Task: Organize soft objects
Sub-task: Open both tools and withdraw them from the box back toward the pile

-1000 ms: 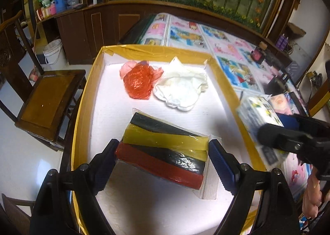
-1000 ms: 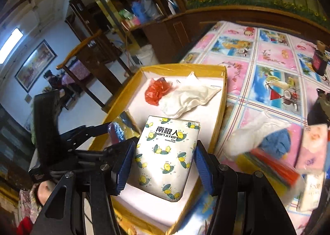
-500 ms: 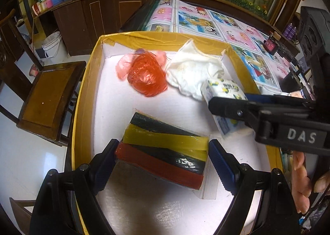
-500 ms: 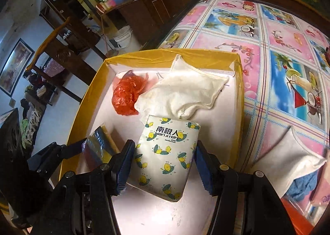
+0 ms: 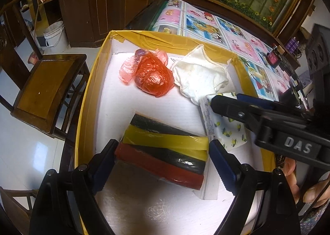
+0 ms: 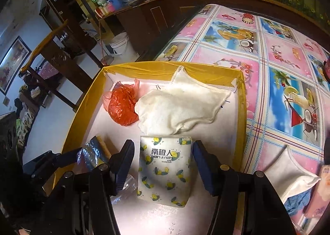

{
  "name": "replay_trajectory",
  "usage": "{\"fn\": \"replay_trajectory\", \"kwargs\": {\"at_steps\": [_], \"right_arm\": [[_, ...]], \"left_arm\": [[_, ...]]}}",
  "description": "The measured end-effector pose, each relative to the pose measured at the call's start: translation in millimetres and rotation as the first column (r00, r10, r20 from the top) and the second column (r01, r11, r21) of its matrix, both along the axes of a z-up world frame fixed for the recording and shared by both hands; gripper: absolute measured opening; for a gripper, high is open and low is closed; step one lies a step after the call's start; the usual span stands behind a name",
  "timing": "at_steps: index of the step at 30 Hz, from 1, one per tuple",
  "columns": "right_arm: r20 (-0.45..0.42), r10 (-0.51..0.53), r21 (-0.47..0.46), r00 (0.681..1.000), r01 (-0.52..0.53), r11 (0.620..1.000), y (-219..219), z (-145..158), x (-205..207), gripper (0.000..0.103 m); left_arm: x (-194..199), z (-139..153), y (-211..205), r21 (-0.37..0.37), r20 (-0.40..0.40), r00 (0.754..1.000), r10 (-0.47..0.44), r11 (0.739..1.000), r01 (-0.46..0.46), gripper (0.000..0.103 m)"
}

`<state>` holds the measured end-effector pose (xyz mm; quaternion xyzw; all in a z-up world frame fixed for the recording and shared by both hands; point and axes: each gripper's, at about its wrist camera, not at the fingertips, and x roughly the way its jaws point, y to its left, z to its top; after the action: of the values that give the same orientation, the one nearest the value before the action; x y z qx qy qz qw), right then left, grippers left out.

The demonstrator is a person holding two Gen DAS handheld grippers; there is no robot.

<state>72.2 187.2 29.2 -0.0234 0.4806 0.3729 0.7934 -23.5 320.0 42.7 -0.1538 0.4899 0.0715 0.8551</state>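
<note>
A yellow-rimmed box (image 5: 88,98) with a white floor holds an orange plastic bag (image 5: 152,78) and a white cloth (image 5: 200,76) at its far end. My left gripper (image 5: 162,144) is shut on a clear pack of black, yellow and red strips (image 5: 165,152), low over the near floor. To its right a white tissue pack with lemon print (image 6: 165,171) stands on the box floor. My right gripper (image 6: 163,144) straddles its top, with a narrow gap showing at each pad. In the left wrist view that gripper (image 5: 226,98) reaches in from the right.
The box sits on a table with a pink and blue picture cloth (image 6: 278,59). Right of the box lie another white cloth (image 6: 288,177), a blue cloth (image 6: 297,202) and a pink pack (image 6: 319,193). A wooden chair (image 5: 47,88) and a white bucket (image 5: 54,34) stand left.
My right gripper carried the tissue pack from over the box's right rim into the box and lowered it; the pack now stands straighter. My left gripper edged forward with the striped pack.
</note>
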Motion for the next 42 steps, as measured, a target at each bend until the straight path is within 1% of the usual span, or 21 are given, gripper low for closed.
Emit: {"fn": "replay_trajectory", "kwargs": {"at_steps": [3,9,11,14,19,24,28,33,35,37,38,41,42], "right_arm": [[0.012,0.004,0.028,1.0,-0.004,1.0,-10.5,7.3,-5.6,0.063],[0.016,0.009,0.11,1.0,-0.011,0.994,-44.4,23.6,-23.0,0.064],[0.027,0.013,0.134,1.0,-0.017,0.991,-59.2,28.4,-31.5,0.064],[0.039,0.012,0.168,0.999,-0.019,0.986,-84.4,32.0,-44.0,0.064],[0.046,-0.009,0.223,0.999,-0.002,0.975,-136.8,32.3,-60.0,0.064],[0.08,-0.069,0.261,0.994,0.046,0.964,-197.6,35.5,-71.1,0.064],[0.091,-0.123,0.298,0.988,0.091,0.95,-246.4,35.3,-76.7,0.065],[0.123,-0.203,0.326,0.971,0.154,0.933,-308.2,33.1,-79.3,0.067],[0.11,-0.247,0.336,0.963,0.198,0.921,-335.8,28.0,-73.4,0.067],[0.077,-0.304,0.347,0.95,0.26,0.901,-366.2,20.1,-68.2,0.067],[0.056,-0.334,0.361,0.941,0.293,0.886,-383.6,16.3,-66.3,0.067],[0.035,-0.391,0.397,0.92,0.347,0.85,-419.3,15.3,-67.3,0.067],[0.033,-0.401,0.396,0.916,0.356,0.847,-425.4,16.1,-67.7,0.067]], "left_arm": [[-1.9,2.4,2.7,-0.039,0.025,1.0,0.017,0.999,-0.016,0.088],[-7.7,6.5,0.2,-0.076,0.049,0.998,0.043,0.996,-0.039,0.089],[-13.6,13.1,-5.2,-0.095,0.083,0.996,0.044,0.995,-0.036,0.089],[-25.1,27.0,-19.6,-0.087,0.147,0.988,0.037,0.996,-0.024,0.089],[-42.1,45.4,-57.8,-0.068,0.237,0.971,-0.022,0.997,0.039,0.089],[-51.9,52.2,-105.7,-0.043,0.282,0.954,-0.105,0.992,0.122,0.089],[-55.5,48.6,-143.1,-0.04,0.295,0.941,-0.168,0.981,0.188,0.089],[-57.1,34.4,-184.1,-0.056,0.29,0.927,-0.239,0.963,0.265,0.089],[-55.8,25.9,-201.2,-0.066,0.286,0.921,-0.264,0.954,0.293,0.089],[-54.5,15.4,-217.7,-0.081,0.285,0.915,-0.285,0.944,0.32,0.089],[-52.2,7.7,-228.0,-0.089,0.279,0.911,-0.303,0.937,0.339,0.089],[-43.8,-9.8,-249.5,-0.099,0.256,0.911,-0.323,0.929,0.357,0.09],[-43.5,-10.9,-259.2,-0.046,0.252,0.912,-0.322,0.938,0.344,0.091]]}}
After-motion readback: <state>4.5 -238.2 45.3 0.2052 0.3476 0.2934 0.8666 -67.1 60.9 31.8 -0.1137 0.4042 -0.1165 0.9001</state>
